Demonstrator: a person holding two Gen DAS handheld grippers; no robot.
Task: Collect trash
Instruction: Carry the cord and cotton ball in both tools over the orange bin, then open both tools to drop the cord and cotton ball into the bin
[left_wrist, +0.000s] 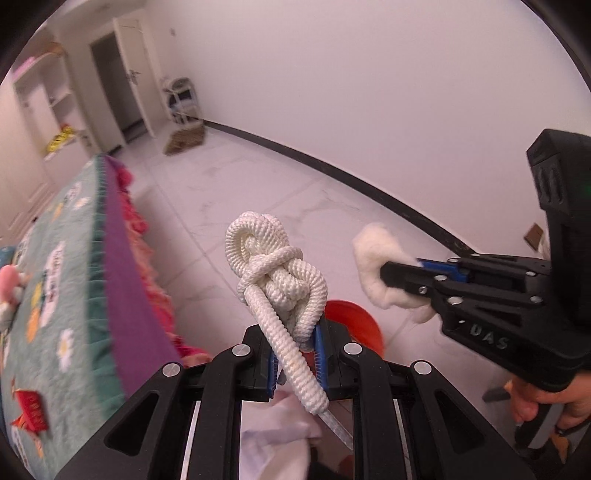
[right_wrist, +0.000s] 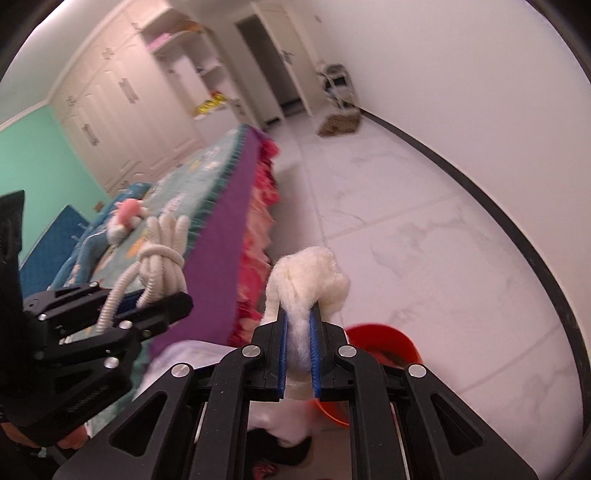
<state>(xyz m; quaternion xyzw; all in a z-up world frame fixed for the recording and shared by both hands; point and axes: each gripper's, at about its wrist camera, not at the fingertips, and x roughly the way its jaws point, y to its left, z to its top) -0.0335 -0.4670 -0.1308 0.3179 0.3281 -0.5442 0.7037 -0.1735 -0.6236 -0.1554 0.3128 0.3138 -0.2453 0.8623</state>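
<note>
big bed (right_wrist: 221, 184) with the teal patterned cover and purple skirt filling the left side, marble-look floor (left_wrist: 258, 206) stretching off to the doorway. down near the bed's foot-side corner, on the floor, an orange-red bucket (right_wrist: 384, 339), mostly hidden behind the fingers in both wrist views, presumably where the trash goes. then the two claws, both up in the air beside the bed's edge, neither over the bucket's mouth for sure. left gripper (left_wrist: 295, 354) clenched on a knotted white rope (left_wrist: 277, 273), pinched only by the loose tail end, with the whole heavy knot sticking up above the pads. right gripper (right_wrist: 299, 354) squeezed tight on a wad of white cotton stuffing (right_wrist: 310, 277), fluff bulging out past the tips. smallest bit: a thin clear strip (left_wrist: 338, 424) poking out under the rope's end, can't tell what that is. stuff that could go sideways, just guessing: rope knot top-heavy on a small grip, so a quick swing or tilt could twist it out early onto the floor. cotton is wispy, could cling to the ribbed pads and not drop when released. bucket rim barely visible, so easy to let go short and miss, or clip the rim and knock it over.
</note>
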